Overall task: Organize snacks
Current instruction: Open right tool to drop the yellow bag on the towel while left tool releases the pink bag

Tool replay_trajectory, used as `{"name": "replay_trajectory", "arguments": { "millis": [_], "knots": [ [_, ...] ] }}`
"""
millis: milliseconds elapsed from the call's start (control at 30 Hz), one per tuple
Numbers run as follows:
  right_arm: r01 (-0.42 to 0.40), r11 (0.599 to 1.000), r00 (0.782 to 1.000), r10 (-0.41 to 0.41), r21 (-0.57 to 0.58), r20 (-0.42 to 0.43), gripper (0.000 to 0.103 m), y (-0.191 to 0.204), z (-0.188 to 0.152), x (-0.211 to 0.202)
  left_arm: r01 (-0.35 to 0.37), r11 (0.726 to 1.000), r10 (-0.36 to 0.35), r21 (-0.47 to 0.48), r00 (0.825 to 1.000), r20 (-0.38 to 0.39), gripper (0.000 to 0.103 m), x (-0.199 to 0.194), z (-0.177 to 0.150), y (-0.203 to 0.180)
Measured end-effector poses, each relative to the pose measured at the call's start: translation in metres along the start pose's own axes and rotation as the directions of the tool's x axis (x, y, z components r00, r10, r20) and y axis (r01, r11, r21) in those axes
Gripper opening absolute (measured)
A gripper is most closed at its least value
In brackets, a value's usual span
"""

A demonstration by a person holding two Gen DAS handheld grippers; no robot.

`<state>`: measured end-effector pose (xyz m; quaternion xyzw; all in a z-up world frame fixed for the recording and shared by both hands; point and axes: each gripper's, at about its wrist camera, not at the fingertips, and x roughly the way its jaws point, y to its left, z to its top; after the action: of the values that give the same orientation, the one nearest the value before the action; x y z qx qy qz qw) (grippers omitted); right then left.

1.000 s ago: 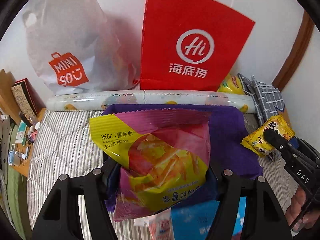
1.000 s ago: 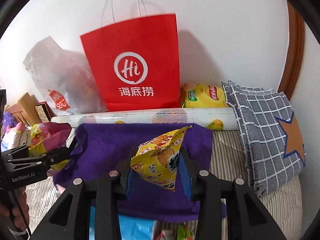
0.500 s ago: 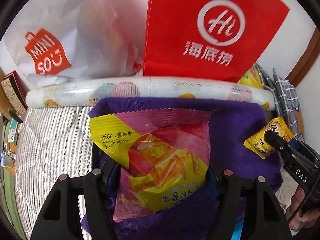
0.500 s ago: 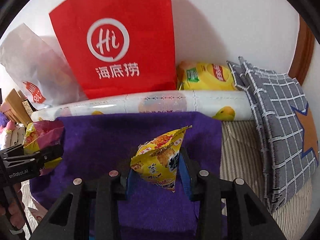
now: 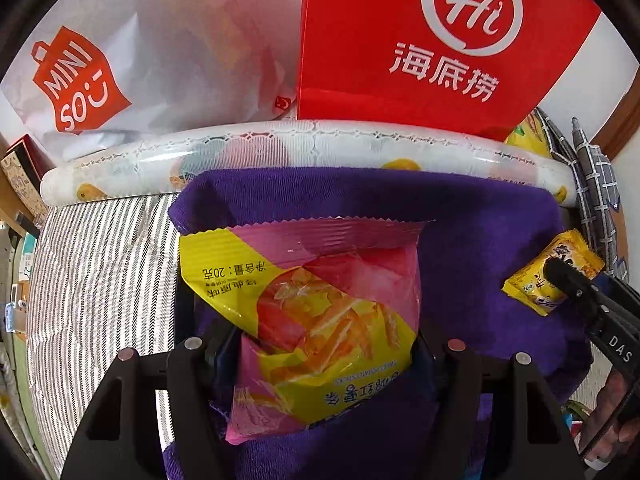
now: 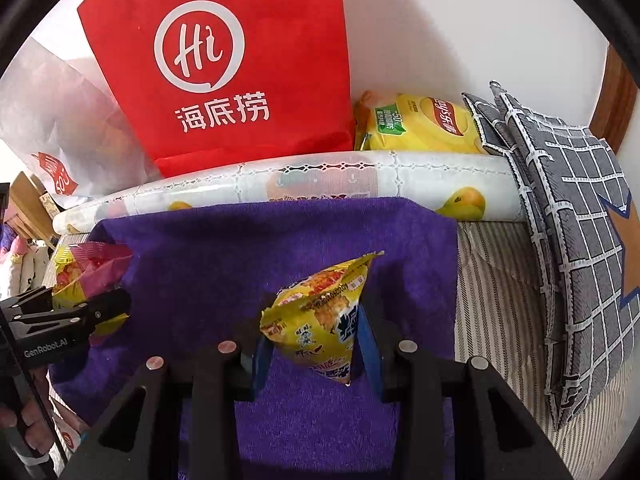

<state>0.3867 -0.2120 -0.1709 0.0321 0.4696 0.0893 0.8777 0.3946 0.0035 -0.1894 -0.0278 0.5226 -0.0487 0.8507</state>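
The pink-and-yellow snack packet [image 5: 316,320] is clamped between the two fingers of the left tool [image 5: 320,354], whose jaws stand partly apart at the packet's width, and it hangs above the purple towel [image 5: 472,232]. The small yellow snack packet [image 6: 320,316] is pinched between the blue pads [image 6: 366,344] of the right tool [image 6: 310,354], whose jaws are drawn in tight on it; this packet also sits over the purple towel, to the right of the first. Each tool is visible from the other's camera, at the near corner of the towel. The towel is spread on a striped bed cover [image 5: 104,264]. Along the towel's far edge lies a rolled sheet printed with fruit [image 6: 312,184]. Behind the roll, a red paper bag with a white "Hi" logo [image 6: 224,72] stands against the white wall, with a white Miniso plastic bag [image 5: 132,52] to its left and a yellow chip bag [image 6: 420,124] to its right. A grey checked pillow [image 6: 572,216] leans at the right end of the roll. A person's fingers [image 5: 616,428] grip the right tool's handle.
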Motion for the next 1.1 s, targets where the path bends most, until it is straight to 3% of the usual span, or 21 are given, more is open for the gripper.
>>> {"name": "replay_trajectory", "arguments": {
  "millis": [467, 500, 667, 1100],
  "knots": [
    [0.003, 1.0, 1.0, -0.003, -0.001, -0.005, 0.039, 0.003, 0.001, -0.001, 0.028, 0.999, -0.03, -0.027, 0.998, -0.055, 0.069, 0.01, -0.002, 0.003],
    [0.005, 1.0, 1.0, -0.005, -0.003, -0.003, 0.041, 0.004, 0.001, -0.003, 0.032, 0.999, -0.033, -0.029, 0.998, -0.061, 0.069, 0.01, -0.003, 0.003],
    [0.024, 1.0, 0.999, -0.024, 0.004, 0.031, 0.07, 0.005, 0.0, -0.016, 0.032, 0.999, -0.035, -0.043, 0.998, -0.059, 0.072, 0.004, -0.006, 0.004],
    [0.101, 0.995, 0.989, -0.101, -0.002, 0.111, 0.093, 0.013, -0.014, -0.089, 0.023, 1.0, -0.022, -0.013, 0.999, 0.038, 0.075, -0.069, -0.036, -0.011]
  ]
}}
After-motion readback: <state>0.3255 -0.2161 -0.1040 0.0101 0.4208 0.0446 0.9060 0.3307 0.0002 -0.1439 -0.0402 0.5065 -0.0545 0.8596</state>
